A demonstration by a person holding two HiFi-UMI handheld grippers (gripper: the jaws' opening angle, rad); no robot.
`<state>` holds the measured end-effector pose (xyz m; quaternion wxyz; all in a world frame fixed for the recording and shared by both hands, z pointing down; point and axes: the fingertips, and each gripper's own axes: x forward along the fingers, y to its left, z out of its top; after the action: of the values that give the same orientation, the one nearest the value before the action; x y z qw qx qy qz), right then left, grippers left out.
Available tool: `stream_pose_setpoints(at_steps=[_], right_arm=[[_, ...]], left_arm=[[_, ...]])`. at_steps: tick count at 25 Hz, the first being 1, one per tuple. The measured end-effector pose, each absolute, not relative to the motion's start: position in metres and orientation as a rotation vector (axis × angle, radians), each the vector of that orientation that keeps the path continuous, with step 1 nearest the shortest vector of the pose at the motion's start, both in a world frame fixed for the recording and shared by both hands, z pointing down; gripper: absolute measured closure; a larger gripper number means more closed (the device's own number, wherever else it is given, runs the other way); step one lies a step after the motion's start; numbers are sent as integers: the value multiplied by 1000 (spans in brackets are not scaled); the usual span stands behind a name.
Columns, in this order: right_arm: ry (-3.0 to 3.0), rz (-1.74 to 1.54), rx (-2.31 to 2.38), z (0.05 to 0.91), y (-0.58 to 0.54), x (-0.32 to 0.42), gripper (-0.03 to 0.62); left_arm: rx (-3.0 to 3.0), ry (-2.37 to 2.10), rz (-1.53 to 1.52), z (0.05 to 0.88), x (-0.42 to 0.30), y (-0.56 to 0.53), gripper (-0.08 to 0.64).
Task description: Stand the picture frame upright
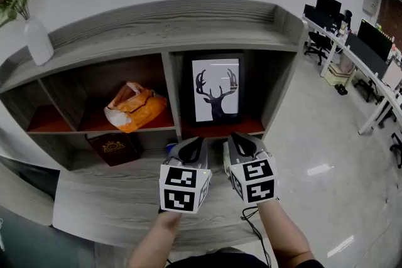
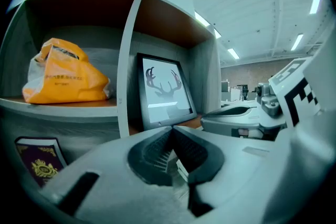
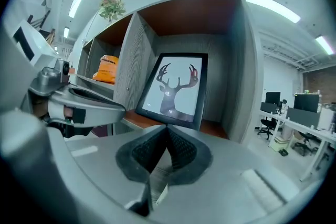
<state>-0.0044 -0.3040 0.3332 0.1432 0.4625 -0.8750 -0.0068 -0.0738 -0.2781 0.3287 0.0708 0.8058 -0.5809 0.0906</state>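
Left forearm (image 1: 154, 241) comes up from the bottom edge of the head view, wrist straight. It carries the left gripper (image 1: 195, 142), which points forward at the shelf unit (image 1: 157, 16) and slightly down, marker cube (image 1: 183, 188) facing up. Jaws closed tip to tip, nothing between them.

Right forearm (image 1: 282, 235) runs parallel, just beside the left. The right gripper (image 1: 242, 138) has the same pose, and its jaws are also pressed together and empty.

Both tips hover over the lower ledge (image 1: 107, 210), near the right compartment but short of it.

Shelf, left to right:
- white vase (image 1: 38, 39) on top
- orange bag (image 1: 134, 107) in the middle compartment
- dark red booklet (image 1: 113, 149) below it
- picture frame (image 1: 217, 90) with a deer print in the right compartment, standing on its lower edge and tilted back a little, apart from both grippers
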Motion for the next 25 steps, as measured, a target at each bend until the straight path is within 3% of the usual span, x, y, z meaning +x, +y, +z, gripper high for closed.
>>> stream_pose_setpoints(at_steps=[25], right_arm=[[-2474,108,1417,360,-238,24,591]], left_arm=[[2411,-1650,311,361,-66,-217,565]])
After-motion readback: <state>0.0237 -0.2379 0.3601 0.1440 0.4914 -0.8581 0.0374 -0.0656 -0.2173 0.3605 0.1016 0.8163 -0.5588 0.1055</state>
